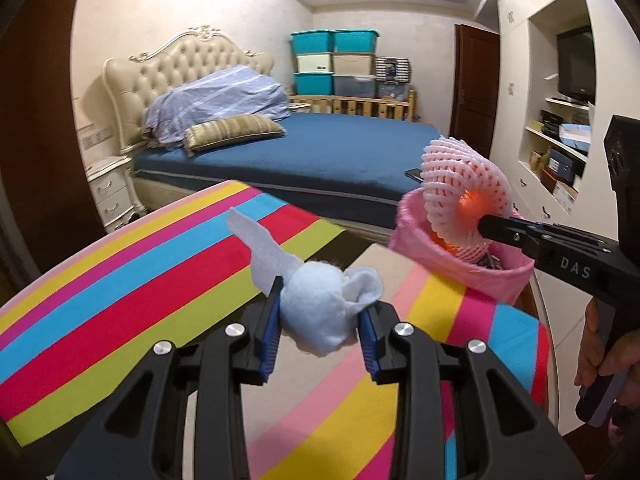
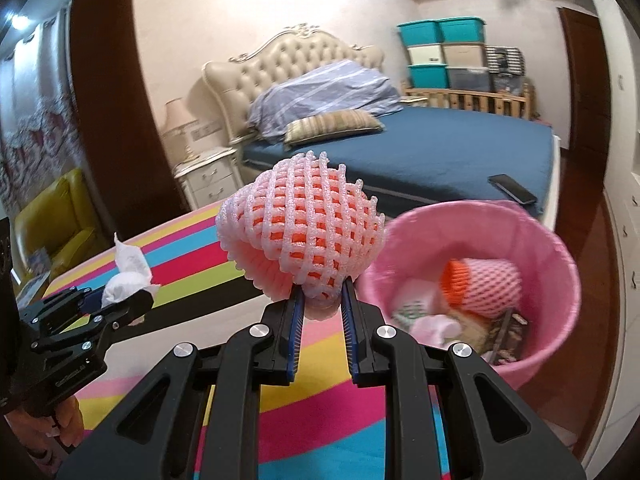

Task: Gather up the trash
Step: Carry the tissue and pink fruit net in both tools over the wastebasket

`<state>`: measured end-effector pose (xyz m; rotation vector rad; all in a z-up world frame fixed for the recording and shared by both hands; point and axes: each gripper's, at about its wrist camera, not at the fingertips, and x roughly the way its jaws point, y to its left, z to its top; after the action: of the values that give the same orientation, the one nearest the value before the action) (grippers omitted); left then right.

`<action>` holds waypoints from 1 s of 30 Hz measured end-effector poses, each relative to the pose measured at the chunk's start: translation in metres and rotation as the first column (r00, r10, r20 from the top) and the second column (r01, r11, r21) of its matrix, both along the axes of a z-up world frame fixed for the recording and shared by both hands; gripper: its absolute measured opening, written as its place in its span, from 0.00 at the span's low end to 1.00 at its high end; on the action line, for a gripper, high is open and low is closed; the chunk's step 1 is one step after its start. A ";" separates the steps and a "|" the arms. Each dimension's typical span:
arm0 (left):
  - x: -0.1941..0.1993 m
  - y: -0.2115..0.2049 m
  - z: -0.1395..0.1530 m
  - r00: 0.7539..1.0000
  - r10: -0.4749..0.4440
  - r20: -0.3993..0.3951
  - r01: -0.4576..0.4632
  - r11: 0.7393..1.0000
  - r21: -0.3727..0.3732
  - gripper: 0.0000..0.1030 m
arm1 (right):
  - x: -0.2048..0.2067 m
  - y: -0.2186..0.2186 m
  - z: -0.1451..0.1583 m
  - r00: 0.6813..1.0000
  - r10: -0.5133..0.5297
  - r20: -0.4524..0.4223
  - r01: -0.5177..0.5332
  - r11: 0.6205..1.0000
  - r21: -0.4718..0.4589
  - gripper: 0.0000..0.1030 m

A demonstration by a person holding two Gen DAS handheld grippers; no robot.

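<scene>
Both grippers are loaded. Closest to its own camera, the left gripper is clamped on a balled-up tissue, held up over the striped table. The wad sits between the pads and 1 loose tail sticks up and away to the left, so its long axis runs roughly up-left from the jaws.

The right gripper is squeezed on the bottom edge of a foam net, pink mesh with orange inside. The net balloons upward from the fingers, open end tipped toward the left in the right wrist view.

Next out is the bin, pink-lined, sitting at the table's far right corner. It already holds another net sleeve and some scraps. From the left wrist view the net hangs right over the bin mouth, so my guess is the right hand drops first. The tissue is well to the left of the bin and needs carrying rightward.
</scene>
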<state>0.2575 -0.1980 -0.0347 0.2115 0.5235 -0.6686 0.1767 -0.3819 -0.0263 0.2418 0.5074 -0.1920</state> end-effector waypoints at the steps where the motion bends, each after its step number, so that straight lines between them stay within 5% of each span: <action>1: 0.001 -0.004 0.001 1.000 -0.010 -0.001 0.010 1.000 0.000 0.33 | -0.002 -0.005 0.000 1.000 -0.010 0.000 0.010 1.000 0.002 0.18; 30: -0.011 -0.163 0.018 0.965 -0.262 -0.004 0.262 0.965 -0.031 0.33 | -0.062 -0.116 -0.007 0.968 -0.250 0.009 0.250 0.967 -0.048 0.18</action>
<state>0.2465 -0.3608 -0.0167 0.2527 0.4976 -0.9353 0.1152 -0.4984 -0.0330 0.2582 0.4680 -0.4495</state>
